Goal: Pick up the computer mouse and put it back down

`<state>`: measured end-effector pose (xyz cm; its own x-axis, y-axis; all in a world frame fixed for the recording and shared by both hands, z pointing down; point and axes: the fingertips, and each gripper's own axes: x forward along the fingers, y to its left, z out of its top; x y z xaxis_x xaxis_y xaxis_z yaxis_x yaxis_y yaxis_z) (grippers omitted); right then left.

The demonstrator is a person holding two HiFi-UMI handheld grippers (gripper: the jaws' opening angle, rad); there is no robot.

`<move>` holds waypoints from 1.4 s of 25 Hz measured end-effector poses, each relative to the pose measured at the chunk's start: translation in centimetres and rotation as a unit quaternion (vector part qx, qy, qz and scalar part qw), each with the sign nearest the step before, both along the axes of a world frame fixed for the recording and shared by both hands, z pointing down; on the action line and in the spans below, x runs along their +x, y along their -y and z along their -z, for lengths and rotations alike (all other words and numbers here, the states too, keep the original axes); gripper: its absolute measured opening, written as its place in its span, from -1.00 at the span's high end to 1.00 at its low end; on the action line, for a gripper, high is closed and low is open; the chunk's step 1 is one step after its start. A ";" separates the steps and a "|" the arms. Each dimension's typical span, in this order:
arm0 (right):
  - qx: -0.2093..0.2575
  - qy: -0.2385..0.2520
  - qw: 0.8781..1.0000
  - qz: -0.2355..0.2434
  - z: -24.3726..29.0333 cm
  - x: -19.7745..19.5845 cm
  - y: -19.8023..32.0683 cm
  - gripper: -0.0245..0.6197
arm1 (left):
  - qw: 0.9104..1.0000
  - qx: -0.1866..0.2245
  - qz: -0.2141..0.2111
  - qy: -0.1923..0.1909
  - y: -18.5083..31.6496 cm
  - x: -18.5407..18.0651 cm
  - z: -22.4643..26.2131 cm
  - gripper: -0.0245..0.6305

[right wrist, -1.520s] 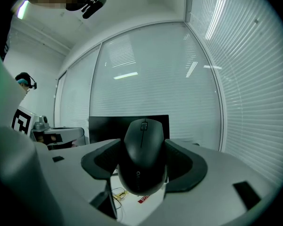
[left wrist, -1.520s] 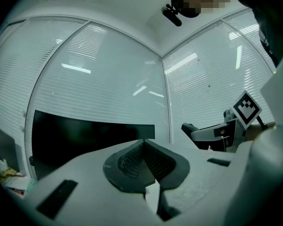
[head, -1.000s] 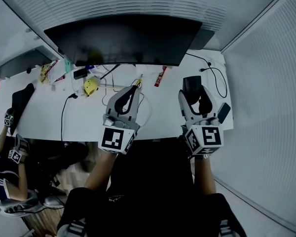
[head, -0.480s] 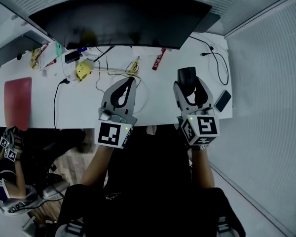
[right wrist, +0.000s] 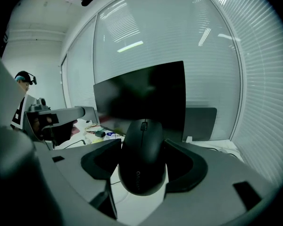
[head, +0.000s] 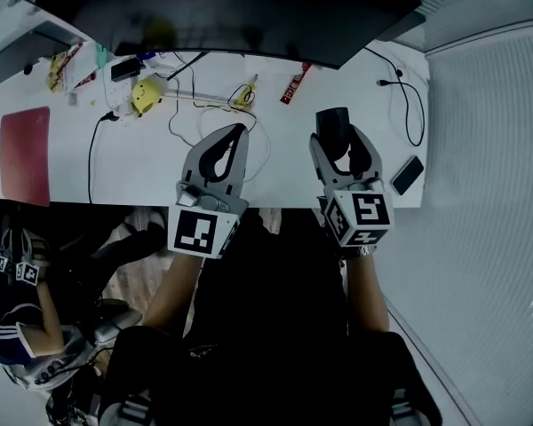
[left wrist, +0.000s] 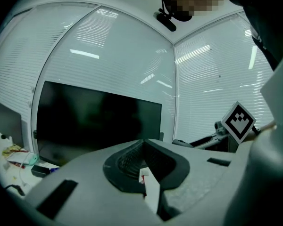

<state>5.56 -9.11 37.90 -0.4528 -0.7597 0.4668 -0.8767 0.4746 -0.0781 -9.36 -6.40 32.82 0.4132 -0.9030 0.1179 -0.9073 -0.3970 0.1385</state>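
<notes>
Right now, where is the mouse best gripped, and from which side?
By its two long flanks, near the middle, coming from its rear end along its length. The mouse is narrow across and rounded on top, so only the flanks give opposing faces. The right tool clamps it that way.

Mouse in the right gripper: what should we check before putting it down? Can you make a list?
1. Mouse held by right gripper: ok, a jaw on each side.
2. Mouse centred in the grip: ok.
3. Bare desk nearby for landing: ok.
4. Phone clear of the landing spot: ok, it lies off to the right.
5. Left gripper out of the way: ok, shut and empty.
6. Mouse lifted off the desk: cannot tell.
</notes>
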 end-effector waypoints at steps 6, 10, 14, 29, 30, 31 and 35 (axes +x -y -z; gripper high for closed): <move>-0.040 -0.014 0.998 0.042 -3.8 -0.5 1.1 0.05 | 0.999 -0.014 0.033 -0.003 0.5 -0.1 -1.4 0.90; -0.065 -0.025 0.995 0.068 -6.4 -0.7 1.6 0.05 | 0.998 -0.018 0.059 -0.004 0.6 0.1 -1.8 0.90; -0.098 -0.024 0.991 0.085 -8.7 -0.7 2.2 0.05 | 0.996 -0.022 0.083 -0.009 0.9 0.6 -1.9 0.90; -0.183 -0.069 0.974 0.114 -18.7 -0.9 3.0 0.05 | 0.988 -0.055 0.142 -0.011 0.9 0.1 -4.8 0.90; -0.187 -0.076 0.972 0.117 -19.5 -0.8 2.9 0.05 | 0.988 -0.057 0.146 -0.011 0.9 -0.1 -5.1 0.90; -0.192 -0.082 0.971 0.119 -20.2 -0.8 2.9 0.05 | 0.987 -0.060 0.150 -0.011 0.9 -0.2 -5.3 0.90; -0.217 -0.096 0.964 0.117 -22.7 -0.4 2.7 0.05 | 0.986 -0.063 0.156 -0.009 1.1 -0.6 -5.9 0.90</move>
